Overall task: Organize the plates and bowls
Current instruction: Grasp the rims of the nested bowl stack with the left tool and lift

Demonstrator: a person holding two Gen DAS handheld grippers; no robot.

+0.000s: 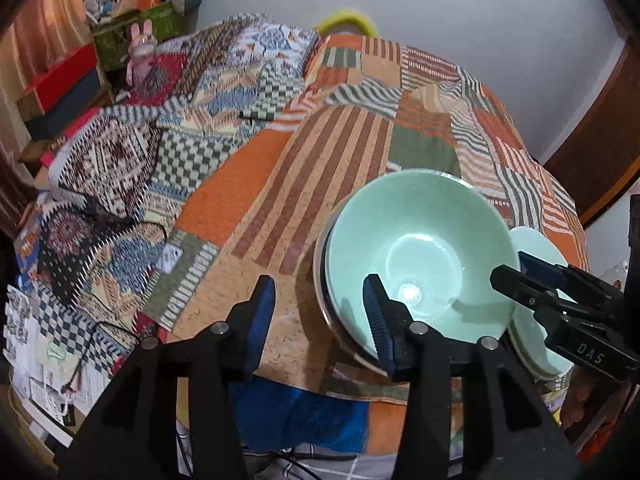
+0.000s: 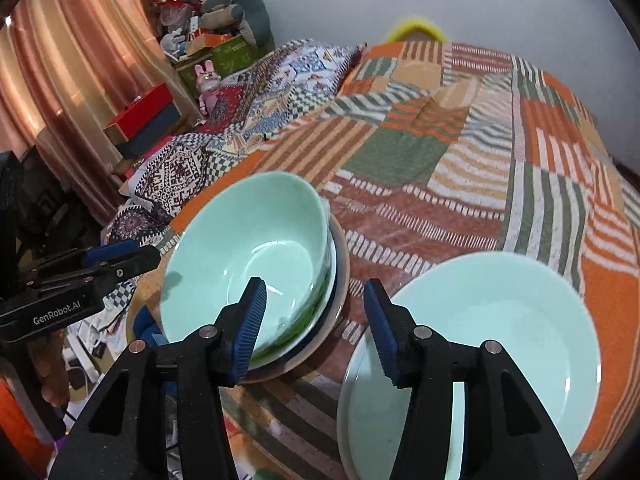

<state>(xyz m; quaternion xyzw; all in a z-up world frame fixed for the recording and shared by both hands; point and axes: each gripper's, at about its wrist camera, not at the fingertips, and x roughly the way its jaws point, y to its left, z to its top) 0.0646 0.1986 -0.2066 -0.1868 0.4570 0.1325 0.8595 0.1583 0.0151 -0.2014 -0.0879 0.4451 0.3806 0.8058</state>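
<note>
— What do we have under everything here?

— We see a patchwork cloth in orange, green and striped squares covering the surface, with a second, blue-and-white patterned cloth bunched up at its far left edge.

— And past that?

— We can make out a pink rabbit toy, a red box, salmon curtains and a yellow curved thing against the pale wall.

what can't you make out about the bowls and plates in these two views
- Bowl stack, both views: the top green bowl hides how many dishes lie beneath; only rims show.
- Plate stack, right wrist view: the right gripper and bottom edge cut off its near side.
- Same plates, left wrist view: mostly hidden behind the right gripper's body.
</note>
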